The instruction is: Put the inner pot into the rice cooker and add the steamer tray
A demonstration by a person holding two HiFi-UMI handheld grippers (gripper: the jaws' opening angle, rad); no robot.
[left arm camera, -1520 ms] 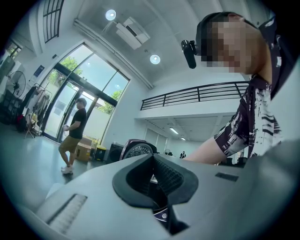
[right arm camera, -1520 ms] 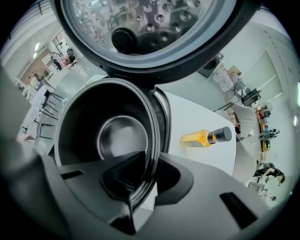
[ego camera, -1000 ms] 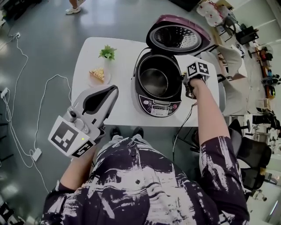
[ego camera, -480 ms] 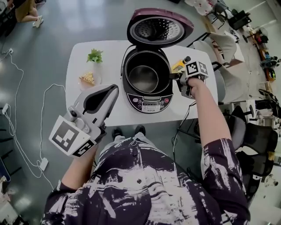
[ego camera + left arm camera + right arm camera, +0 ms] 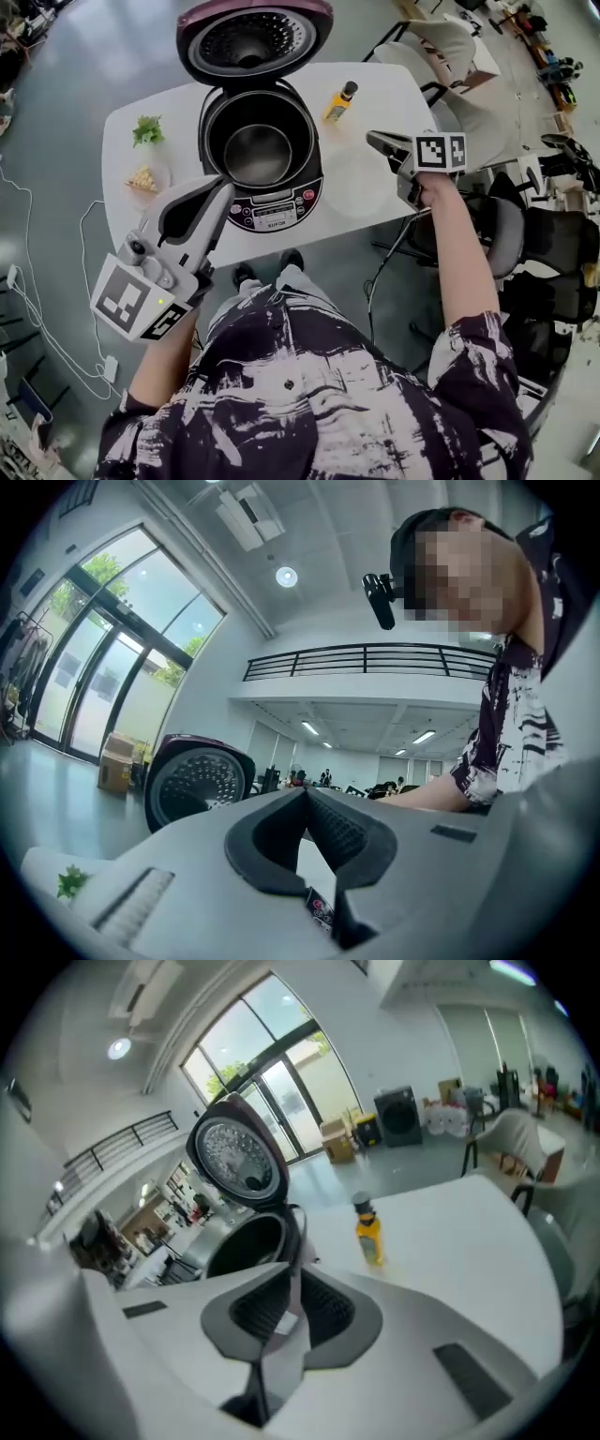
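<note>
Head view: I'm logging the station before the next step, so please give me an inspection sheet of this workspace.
Surface: white oval table.
Job's things: dark rice cooker, purple lid open, metal inner pot seated inside; faint pale round shape beside it, possibly the steamer tray.
Clutter: yellow bottle, small green plant, plate of food.
Grippers: left gripper and right gripper both shut, nothing identifiable held.
Cables: dark cable hanging off the table's near edge.
Surroundings: grey floor, chairs at right.
</note>
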